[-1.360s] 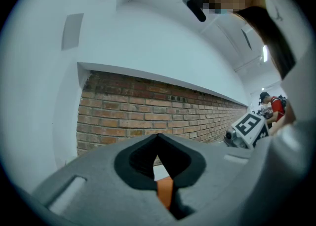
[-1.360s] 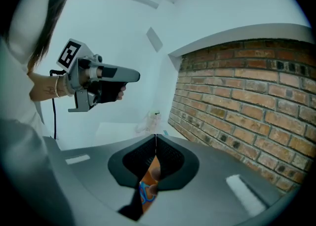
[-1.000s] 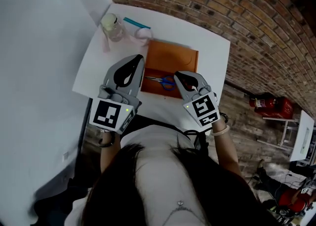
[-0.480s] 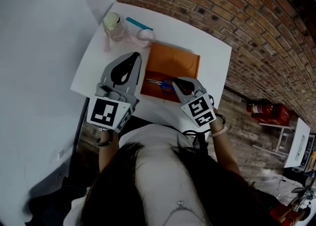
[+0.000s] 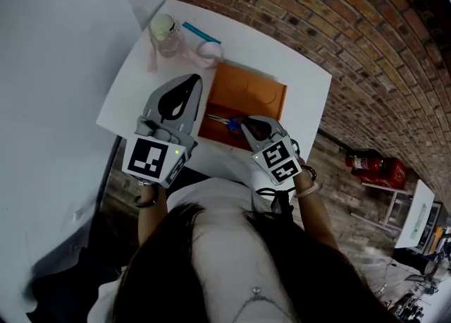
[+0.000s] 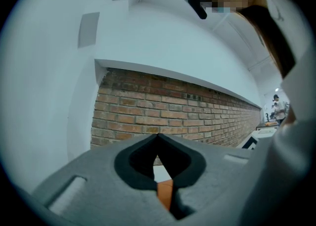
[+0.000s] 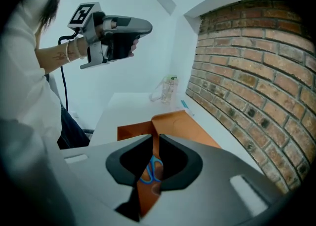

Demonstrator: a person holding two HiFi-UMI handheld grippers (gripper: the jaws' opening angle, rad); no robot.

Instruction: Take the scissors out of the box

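I'm on the approach: my right gripper (image 5: 248,125), jaws just parting and empty, hangs over the scissors (image 5: 229,123) at the orange box's (image 5: 248,87) near end, so next I'd lower and close on them, left gripper (image 5: 190,80) idle with jaws together.

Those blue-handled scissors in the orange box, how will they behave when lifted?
The scissors look thin and flat, so probably light and rigid. Lying flat on the box floor, they may slide or pivot open if gripped by one handle.
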